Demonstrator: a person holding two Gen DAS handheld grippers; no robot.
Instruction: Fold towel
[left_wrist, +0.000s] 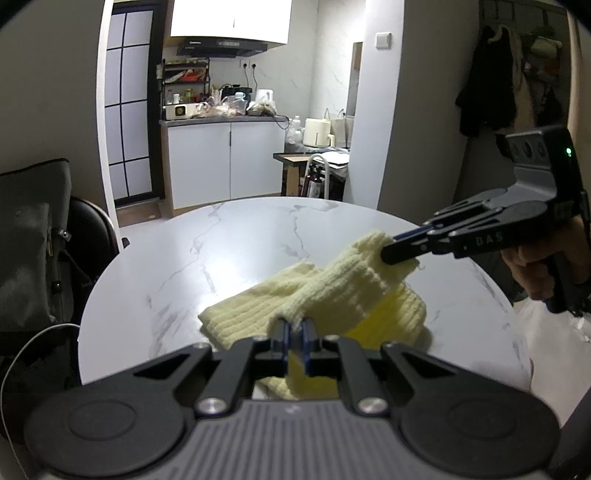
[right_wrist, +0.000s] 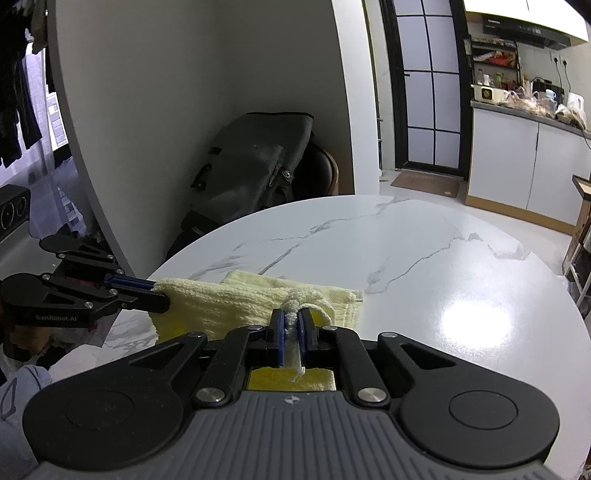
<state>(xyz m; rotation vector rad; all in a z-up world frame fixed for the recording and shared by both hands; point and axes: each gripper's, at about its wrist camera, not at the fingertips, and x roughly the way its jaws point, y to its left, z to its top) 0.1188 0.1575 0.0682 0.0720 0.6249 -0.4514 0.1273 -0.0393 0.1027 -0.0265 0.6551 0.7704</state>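
towel (left_wrist: 332, 295): pale yellow, ribbed, draped | left tongs (left_wrist: 294, 326), right tongs (right_wrist: 291, 321): each pinching a corner

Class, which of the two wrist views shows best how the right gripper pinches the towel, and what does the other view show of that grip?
The left wrist view: it shows the right gripper side-on, shut on a raised corner of the towel above the table. The right wrist view shows only cloth bunched between its own fingers.

a lived-in home: round white marble-patterned table (left_wrist: 258, 236), open kitchen beyond with white base cabinets (left_wrist: 221, 162), black range hood (left_wrist: 221, 46), dark coats on wall hooks (left_wrist: 487, 99).
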